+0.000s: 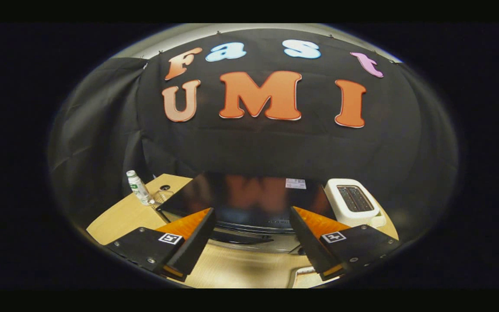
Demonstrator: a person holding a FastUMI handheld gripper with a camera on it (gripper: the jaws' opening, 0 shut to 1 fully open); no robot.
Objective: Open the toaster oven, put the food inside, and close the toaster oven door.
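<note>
The toaster oven [249,197] stands on the wooden table [124,214], seen from above, with a glossy black top that mirrors the wall. Its grey front edge and dark handle bar [241,237] curve just below that top and lie between my fingers. My gripper [251,211] hovers above the oven's front, open, the fingers spread wide with nothing between them. Both fingertips reach over the front corners of the oven's top. A pale rounded rim [302,274] shows on the table by the right finger; I cannot tell what it belongs to.
A white two-slot toaster [353,201] sits right beside the oven on the right. A small white bottle [139,187] with a green label stands at the table's back left, near a round hole [165,187] in the tabletop. Black cloth closes the back.
</note>
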